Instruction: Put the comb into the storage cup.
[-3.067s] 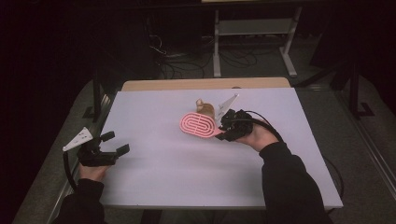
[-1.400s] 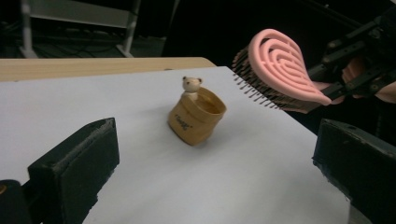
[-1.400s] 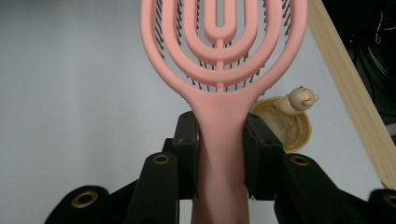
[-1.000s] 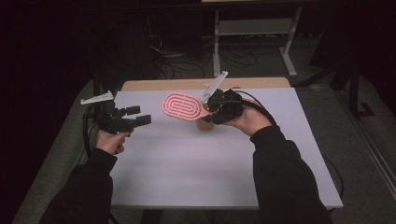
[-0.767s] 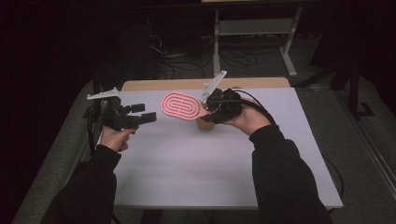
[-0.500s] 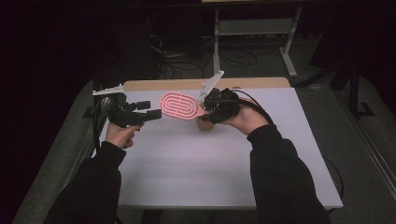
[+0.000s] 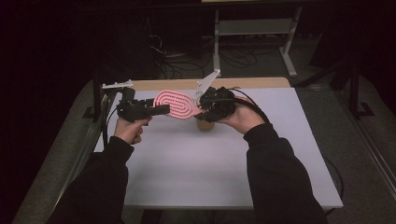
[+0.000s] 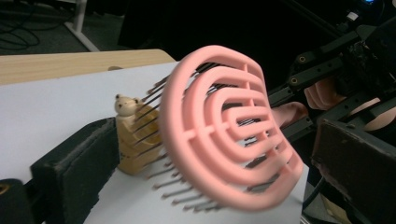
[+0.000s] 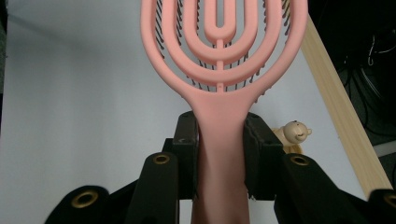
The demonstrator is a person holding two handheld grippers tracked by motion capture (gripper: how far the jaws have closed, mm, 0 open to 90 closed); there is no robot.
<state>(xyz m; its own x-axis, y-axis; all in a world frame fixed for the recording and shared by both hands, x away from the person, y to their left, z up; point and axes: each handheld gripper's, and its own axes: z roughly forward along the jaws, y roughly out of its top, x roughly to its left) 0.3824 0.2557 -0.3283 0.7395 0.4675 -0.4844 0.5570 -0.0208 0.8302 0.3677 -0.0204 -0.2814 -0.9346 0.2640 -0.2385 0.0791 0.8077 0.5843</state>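
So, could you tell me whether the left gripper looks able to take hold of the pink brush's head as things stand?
Probably yes. The left gripper is open, with the head of the pink brush between its jaws, held above the table by the right gripper. Nothing seems to block it.

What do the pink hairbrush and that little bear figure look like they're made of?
The pink hairbrush looks like matte moulded plastic: smooth, uniform ribs, with thin dark bristles, possibly nylon or wire. The bear figure looks like pale unfinished wood, judging by its tan, dull surface, though resin can't be ruled out.
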